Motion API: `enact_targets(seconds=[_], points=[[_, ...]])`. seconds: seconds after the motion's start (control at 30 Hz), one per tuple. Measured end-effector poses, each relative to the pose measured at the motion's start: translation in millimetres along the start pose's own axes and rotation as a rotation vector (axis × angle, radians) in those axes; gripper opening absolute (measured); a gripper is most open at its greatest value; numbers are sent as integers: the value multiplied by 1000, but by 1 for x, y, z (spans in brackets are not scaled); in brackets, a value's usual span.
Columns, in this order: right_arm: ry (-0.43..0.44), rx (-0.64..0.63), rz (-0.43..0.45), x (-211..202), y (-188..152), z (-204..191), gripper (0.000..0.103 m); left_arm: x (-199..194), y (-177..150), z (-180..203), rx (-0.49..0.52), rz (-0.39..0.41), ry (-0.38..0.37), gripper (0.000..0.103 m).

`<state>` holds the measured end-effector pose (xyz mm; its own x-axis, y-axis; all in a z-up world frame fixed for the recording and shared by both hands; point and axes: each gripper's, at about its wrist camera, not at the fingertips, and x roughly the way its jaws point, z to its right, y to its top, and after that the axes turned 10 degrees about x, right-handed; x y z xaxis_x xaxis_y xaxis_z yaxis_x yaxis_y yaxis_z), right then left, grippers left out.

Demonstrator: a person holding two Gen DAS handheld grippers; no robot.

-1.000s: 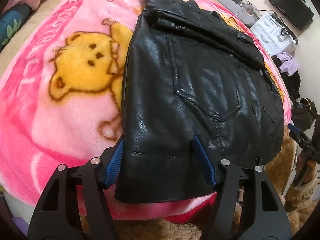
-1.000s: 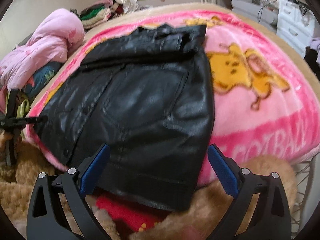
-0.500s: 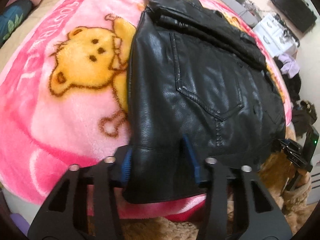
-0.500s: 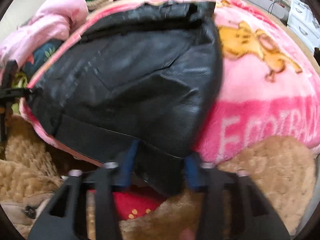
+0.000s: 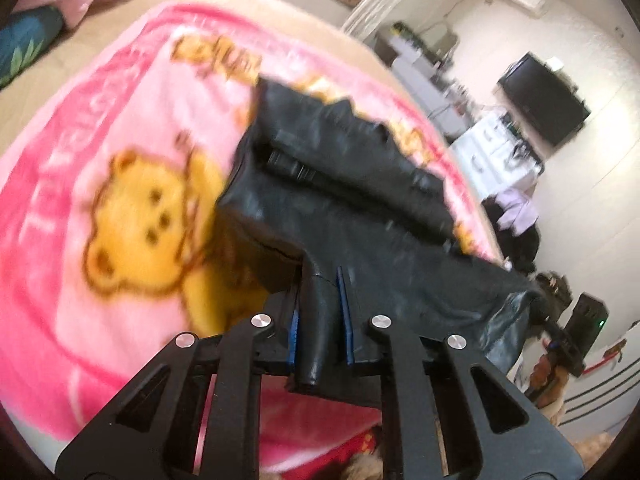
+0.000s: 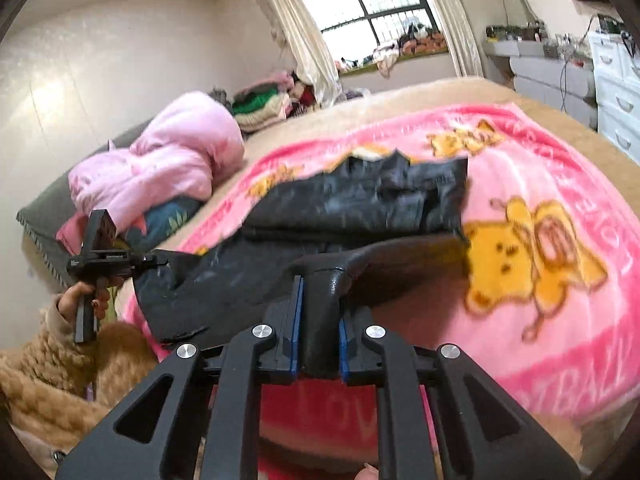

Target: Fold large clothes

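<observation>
Bed w/ beige cover (image 6: 420,98) is carrying a pink fleece blanket w/ yellow bear prints (image 5: 100,184), spread across most of it. Black leather garment (image 5: 340,184) is lying on the blanket's middle, far end w/ folded flap resting flat, near hem hanging lifted off the blanket btwn the two grippers, sagging in the span. Pale pink padded coat (image 6: 160,168) is sitting bunched at the bed's left side in the right wrist view, well apart from the garment. Left gripper (image 5: 320,320) is closing its blue-padded fingers (image 5: 345,320) on a bunched fold of the hem, pads pressing the leather from both sides. Right gripper (image 6: 320,324) is closing likewise on the opposite hem corner, leather pinched btwn its fingers (image 6: 296,320). Person's hand (image 6: 86,298) in a tan fuzzy sleeve (image 6: 44,356) is holding the left gripper's handle, seen at left in the right wrist view.
</observation>
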<state>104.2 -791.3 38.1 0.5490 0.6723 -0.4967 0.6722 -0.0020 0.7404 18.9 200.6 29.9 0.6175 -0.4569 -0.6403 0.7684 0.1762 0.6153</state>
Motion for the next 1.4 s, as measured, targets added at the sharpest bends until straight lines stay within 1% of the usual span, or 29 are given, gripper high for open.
enact_targets(seconds=[0.03,0.13,0.2,0.3,0.43,0.57,0.8,0.93,1.1,1.23,1.4], points=[[0,-3,15,0,5,-1,13,-2,8,2,-10,31,-12,9],[-10,7,57,0,28,0,12,-3,30,5,-26,91,-27,9],[-25,14,93,3,42,4,12,-1,41,5,-40,118,-37,9],[-27,34,115,8,59,10,12,4,61,8,-57,153,-49,9],[-27,63,135,18,75,17,12,14,85,15,-44,174,-32,9],[-25,99,153,31,92,26,12,25,100,15,-51,190,-20,9],[-76,97,174,56,117,32,12,42,124,12,-67,229,11,9],[-91,112,177,69,127,39,12,51,135,16,-26,252,71,10],[-105,126,169,86,137,50,13,63,145,9,-39,246,66,10],[-120,146,160,102,145,60,13,78,157,2,-42,228,83,11],[-167,181,122,133,159,79,14,99,169,-7,-44,209,107,13]])
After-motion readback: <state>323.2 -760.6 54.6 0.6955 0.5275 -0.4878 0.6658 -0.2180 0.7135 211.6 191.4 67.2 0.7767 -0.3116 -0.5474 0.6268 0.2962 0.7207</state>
